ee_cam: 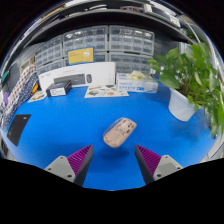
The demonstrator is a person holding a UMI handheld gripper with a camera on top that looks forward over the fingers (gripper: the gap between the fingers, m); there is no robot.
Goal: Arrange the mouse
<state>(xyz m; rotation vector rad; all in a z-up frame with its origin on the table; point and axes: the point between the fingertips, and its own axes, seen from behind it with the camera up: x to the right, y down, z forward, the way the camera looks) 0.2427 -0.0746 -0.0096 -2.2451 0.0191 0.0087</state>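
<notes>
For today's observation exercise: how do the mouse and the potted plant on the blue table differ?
The mouse is low, rounded and pale, while the potted plant stands tall, green and leafy in a white pot. The mouse lies just ahead of the open gripper; the plant stands farther off to one side. Both rest on the blue table.

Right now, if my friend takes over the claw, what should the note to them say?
Claw: open, holding nothing, above the blue mat.
Mouse: lying on the mat just ahead of the fingers, between their lines, not touched.
Around: plant in a white pot to one side, a white box and papers at the back, a dark tablet at the other side.
Done: the claw is lined up with the mouse.
Left: move forward, close on the mouse, put it in its place.
</notes>
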